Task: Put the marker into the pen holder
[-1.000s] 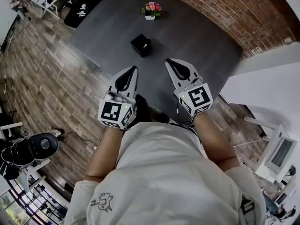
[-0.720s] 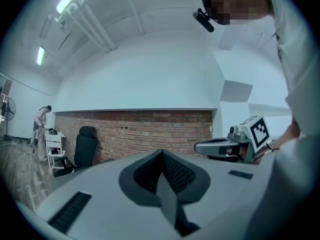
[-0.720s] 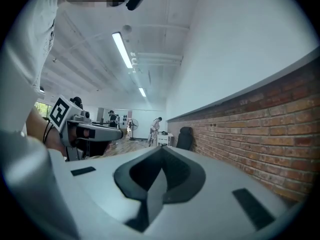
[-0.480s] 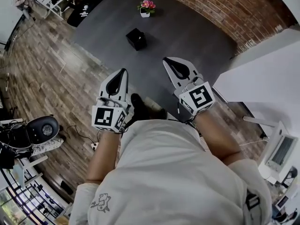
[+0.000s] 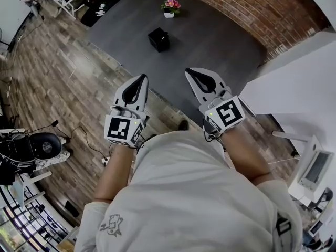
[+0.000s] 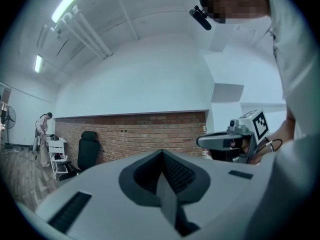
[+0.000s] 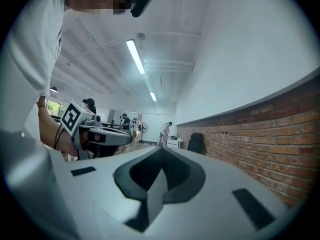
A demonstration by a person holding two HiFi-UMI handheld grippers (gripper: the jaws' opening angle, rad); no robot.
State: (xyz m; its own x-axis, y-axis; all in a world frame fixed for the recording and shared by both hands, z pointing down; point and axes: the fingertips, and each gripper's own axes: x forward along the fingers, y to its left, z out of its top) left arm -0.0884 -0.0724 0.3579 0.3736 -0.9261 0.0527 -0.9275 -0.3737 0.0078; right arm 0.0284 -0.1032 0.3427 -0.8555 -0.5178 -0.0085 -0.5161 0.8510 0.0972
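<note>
Black and box-shaped, the pen holder point(image 5: 158, 39) stands alone toward the far side of the dark grey desk point(image 5: 220, 41). No marker can be made out on the desk, and the holder is too small in view to tell whether one stands inside it. A marker would likely be light and stiff, with a smooth barrel that rolls and slips, so a grip across mid-barrel seems safest. A small flower pot point(image 5: 169, 8) sits beyond the holder, well apart from it. Both tools hang near the person's body, short of the desk: the left tongs point(image 5: 142, 77) and right tongs point(image 5: 189, 71) are pressed fully together with nothing between them.
</note>
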